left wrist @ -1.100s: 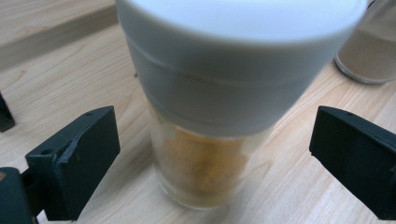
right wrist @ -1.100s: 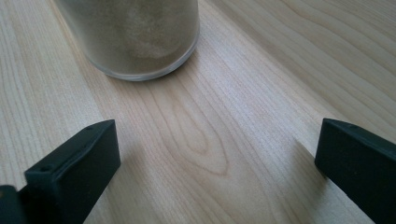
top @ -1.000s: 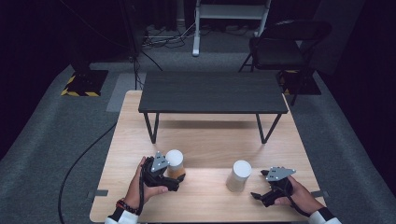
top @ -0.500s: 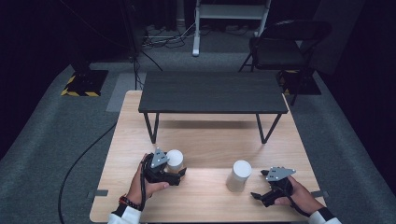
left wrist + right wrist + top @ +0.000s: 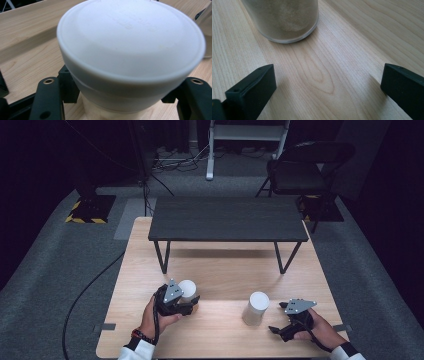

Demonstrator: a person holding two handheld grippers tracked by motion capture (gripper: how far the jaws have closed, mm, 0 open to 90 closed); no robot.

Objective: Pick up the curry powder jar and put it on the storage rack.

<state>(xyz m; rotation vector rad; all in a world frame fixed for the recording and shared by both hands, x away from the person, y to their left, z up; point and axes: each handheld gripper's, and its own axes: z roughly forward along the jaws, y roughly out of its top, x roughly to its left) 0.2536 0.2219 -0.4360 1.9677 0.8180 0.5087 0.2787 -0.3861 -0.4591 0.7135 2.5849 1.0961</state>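
Left gripper (image 5: 186,303) sits lower left of centre in the high view, jaws clamped on the left white-lidded jar (image 5: 187,289). They have just been closing, jar between them. In the left gripper view the jar (image 5: 130,50) takes up most of the frame, white lid on top, paler body below, one black jaw pressed against each side at the bottom corners. Jar stands upright on the wooden table (image 5: 220,270).

Right gripper (image 5: 280,330) is lower right in the high view, resting low at the table, jaws apart and holding nothing. The second white-lidded jar (image 5: 256,308) stands just left of it in that frame, upright, not touching. In the right gripper view that jar's base (image 5: 283,20) is at the upper left, clear wall with pale powdery fill, ahead of the jaws and outside the gap; bare wood between the two jaws.

The two jars are well apart, both in the lower half of the high view. A dark low bench (image 5: 227,219) stands on the table above them in frame.
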